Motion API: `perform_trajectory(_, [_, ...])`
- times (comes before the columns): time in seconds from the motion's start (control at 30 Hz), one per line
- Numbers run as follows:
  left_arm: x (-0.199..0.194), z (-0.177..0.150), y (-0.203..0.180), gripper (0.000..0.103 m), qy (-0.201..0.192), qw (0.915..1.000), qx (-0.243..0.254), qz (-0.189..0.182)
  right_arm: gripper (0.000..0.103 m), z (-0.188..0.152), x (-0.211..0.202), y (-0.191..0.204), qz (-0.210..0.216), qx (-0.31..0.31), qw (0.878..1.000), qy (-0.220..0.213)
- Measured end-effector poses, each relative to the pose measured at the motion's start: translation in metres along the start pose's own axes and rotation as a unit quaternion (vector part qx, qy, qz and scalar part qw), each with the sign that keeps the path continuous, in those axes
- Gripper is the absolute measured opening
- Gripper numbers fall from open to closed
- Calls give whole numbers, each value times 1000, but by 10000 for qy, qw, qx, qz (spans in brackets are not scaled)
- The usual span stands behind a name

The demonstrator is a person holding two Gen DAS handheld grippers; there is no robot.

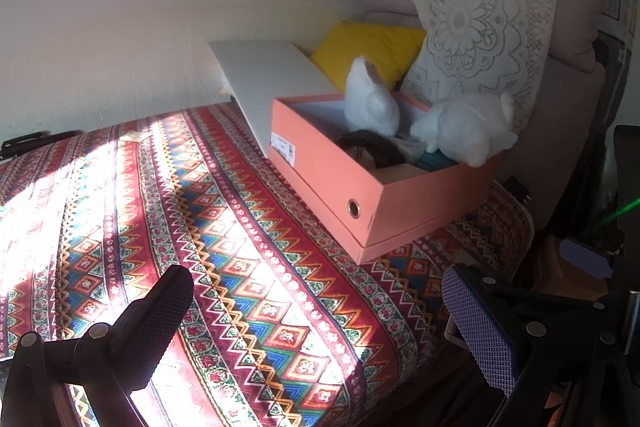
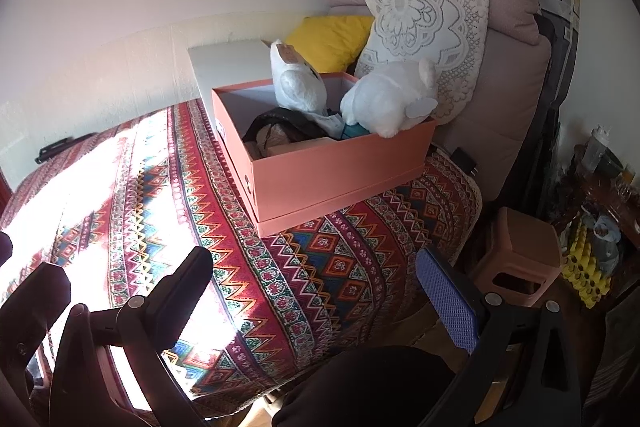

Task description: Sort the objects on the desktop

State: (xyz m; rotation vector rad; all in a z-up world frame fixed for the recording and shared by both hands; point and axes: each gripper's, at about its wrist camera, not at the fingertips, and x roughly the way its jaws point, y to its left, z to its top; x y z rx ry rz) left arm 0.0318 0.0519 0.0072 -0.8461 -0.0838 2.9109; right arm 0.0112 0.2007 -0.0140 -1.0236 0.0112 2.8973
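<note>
Left gripper (image 1: pixel 316 323) is spread wide w/ nothing between its fingers, hovering low over the patterned cloth (image 1: pixel 240 227). Right gripper (image 2: pixel 320 291) reads the same — fingers far apart, empty, held back from the work. Both look parked, prob. because there's nothing loose near them to pick up.

Further out, the desk under the cloth is bare in front; sunlight washes out its left part. The orange box (image 1: pixel 360 183) sits toward the far right, on what looks like its own lid nested underneath — likely to keep the lid out of the way. Inside: two white plush toys, one upright (image 1: pixel 370 99) at the back, one slumped (image 1: pixel 468 127) over the right rim, plus dark items lower down that I can't identify. So the sorted things seem already in the box.

A grey board (image 1: pixel 272 83) leans behind the box; a yellow cushion (image 1: pixel 368 47) and lace pillow (image 1: pixel 472 35) beyond.
</note>
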Motion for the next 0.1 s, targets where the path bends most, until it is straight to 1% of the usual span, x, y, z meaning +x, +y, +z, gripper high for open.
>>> perform_trajectory(0.1, [-2,0,-2,102,-32,10000,23,11,103,-1,2,2,69,-31,10000,38])
